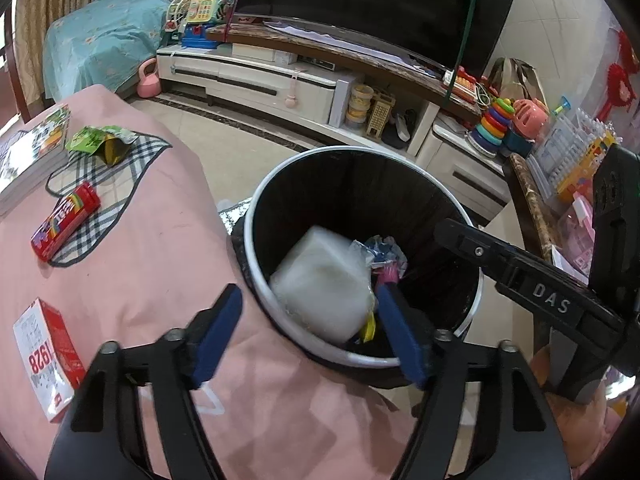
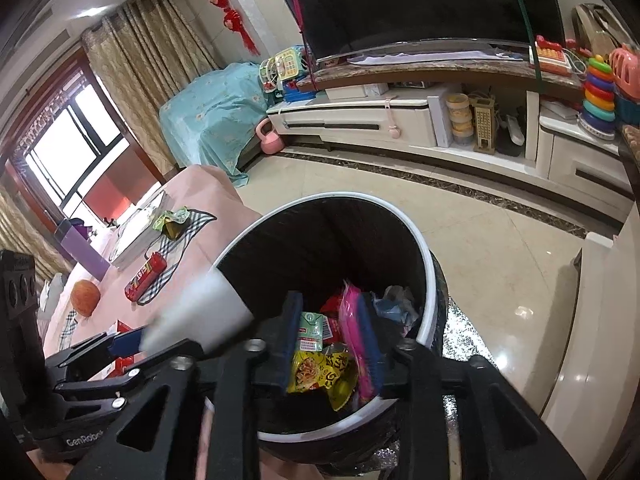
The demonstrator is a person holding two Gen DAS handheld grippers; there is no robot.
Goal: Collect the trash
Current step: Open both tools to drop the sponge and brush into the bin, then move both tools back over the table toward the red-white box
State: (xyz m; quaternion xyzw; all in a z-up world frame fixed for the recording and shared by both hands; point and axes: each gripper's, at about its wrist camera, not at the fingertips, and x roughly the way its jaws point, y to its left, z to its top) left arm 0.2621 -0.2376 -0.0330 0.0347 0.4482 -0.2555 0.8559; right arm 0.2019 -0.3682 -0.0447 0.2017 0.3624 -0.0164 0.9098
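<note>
A black trash bin with a white rim (image 1: 256, 280) (image 2: 430, 280) stands beside the pink-covered table (image 1: 168, 264). In it lie a white cup (image 1: 324, 284), crumpled blue-white wrapper (image 1: 382, 250) and snack packets (image 2: 320, 372). My left gripper (image 1: 308, 332) is open and empty, over the bin's near rim. In the right wrist view the white cup (image 2: 200, 316) is blurred just off the left gripper's tip. My right gripper (image 2: 332, 344) is open over the bin, with a pink wrapper (image 2: 354, 336) against its right finger. On the table lie a green packet (image 1: 100, 142) and red packet (image 1: 66, 222).
On the table are a stack of books (image 1: 28, 164), a checked cloth (image 1: 116, 184), a red-white box (image 1: 48, 356), an orange (image 2: 85, 297) and a purple box (image 2: 80, 244). A TV stand (image 1: 280, 80) with toys lines the far wall. Shiny foil (image 2: 464, 340) lies under the bin.
</note>
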